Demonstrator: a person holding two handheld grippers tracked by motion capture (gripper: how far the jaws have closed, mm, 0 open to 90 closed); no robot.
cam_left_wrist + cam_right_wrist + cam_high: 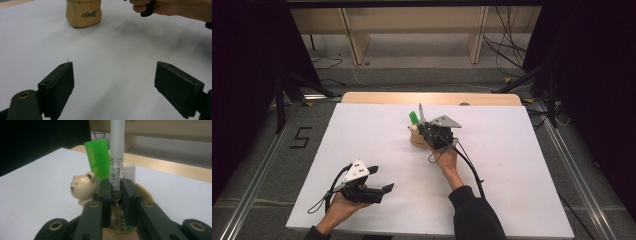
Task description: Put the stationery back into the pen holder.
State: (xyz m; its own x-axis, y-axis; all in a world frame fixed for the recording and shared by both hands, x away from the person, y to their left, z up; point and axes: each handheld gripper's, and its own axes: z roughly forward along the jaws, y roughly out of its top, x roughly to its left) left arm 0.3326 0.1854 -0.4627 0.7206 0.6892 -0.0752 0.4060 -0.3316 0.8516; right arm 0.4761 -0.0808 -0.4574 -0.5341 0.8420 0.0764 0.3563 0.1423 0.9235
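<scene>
The right tongs (116,192) pinched a pen (116,157) standing straight up in the tan cup (83,13). The left tongs (112,87) sat spread wide, well apart.

I see a white table (362,150) with a wooden far edge, a pale wooden shelf unit (412,30) behind it, and loose cables (512,55) on the grey floor (257,165).

The right gripper (424,131) is at the tan holder (416,138); the left gripper (379,189) rests well apart.
</scene>
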